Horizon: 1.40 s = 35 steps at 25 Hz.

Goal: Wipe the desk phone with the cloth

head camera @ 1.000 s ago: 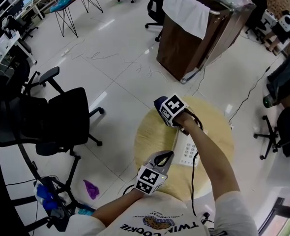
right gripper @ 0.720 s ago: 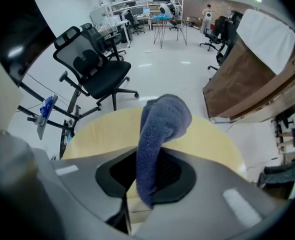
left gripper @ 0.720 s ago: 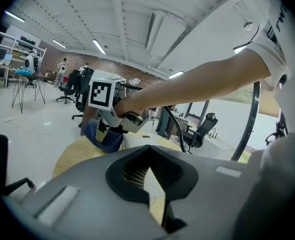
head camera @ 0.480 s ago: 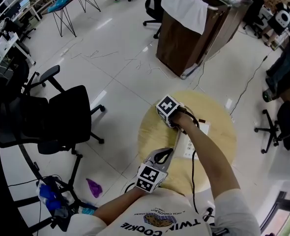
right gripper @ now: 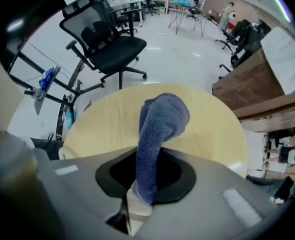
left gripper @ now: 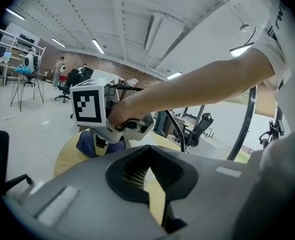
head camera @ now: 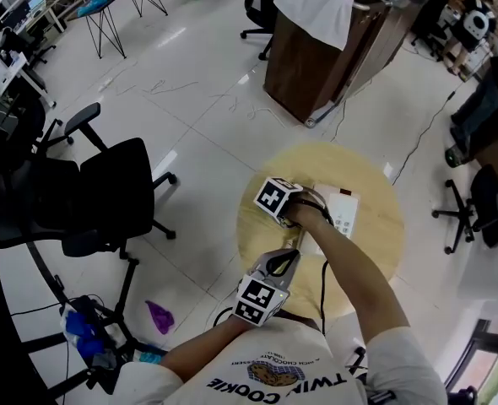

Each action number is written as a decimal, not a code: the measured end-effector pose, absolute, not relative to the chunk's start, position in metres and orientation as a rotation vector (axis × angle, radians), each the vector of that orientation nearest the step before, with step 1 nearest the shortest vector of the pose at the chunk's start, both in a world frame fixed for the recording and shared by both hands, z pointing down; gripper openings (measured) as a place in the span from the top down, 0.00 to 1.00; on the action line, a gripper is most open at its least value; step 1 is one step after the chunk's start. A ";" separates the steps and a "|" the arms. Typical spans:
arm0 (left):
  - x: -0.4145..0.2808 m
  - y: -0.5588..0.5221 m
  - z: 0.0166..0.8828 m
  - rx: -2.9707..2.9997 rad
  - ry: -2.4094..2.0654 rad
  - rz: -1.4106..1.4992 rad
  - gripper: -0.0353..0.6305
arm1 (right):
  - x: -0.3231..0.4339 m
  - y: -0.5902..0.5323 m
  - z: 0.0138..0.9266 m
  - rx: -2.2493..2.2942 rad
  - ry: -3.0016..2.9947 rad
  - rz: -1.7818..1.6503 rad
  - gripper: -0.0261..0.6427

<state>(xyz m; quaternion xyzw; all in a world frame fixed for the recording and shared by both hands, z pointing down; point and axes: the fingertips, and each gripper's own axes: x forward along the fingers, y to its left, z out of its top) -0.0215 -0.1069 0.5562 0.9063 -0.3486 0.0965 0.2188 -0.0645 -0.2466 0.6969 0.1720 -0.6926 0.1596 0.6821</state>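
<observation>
Phone (head camera: 340, 211): white, lying flat on the round wooden tabletop (head camera: 376, 251), right of centre in my head view.

Left to right:
- A black chair (head camera: 114, 197) stands on the floor, well apart from the tabletop.
- The left hand-held gripper (head camera: 284, 262) is at the tabletop's near edge. Its jaws are together with nothing between them. In its own view I see only wood through the notch above the pads.
- The right hand-held gripper (right gripper: 140, 199) is just left of the phone and is clamped on one end of the blue cloth (right gripper: 160, 119).
- The cloth's bunched free end is down on bare wood under that gripper. I cannot tell whether it touches the phone.
- A black cord (head camera: 323, 287) runs from the phone side toward me.
</observation>
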 end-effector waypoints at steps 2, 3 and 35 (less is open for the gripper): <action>-0.019 -0.100 0.556 2.508 -0.949 0.270 0.96 | -0.065 -0.237 0.699 0.381 -1.546 0.342 0.86; -0.018 -0.097 0.556 2.509 -0.944 0.269 0.96 | -0.066 -0.233 0.700 0.381 -1.546 0.342 0.86; 0.003 -0.055 0.553 2.608 -0.811 0.258 0.96 | -0.076 -0.147 0.679 0.421 -1.785 0.669 0.86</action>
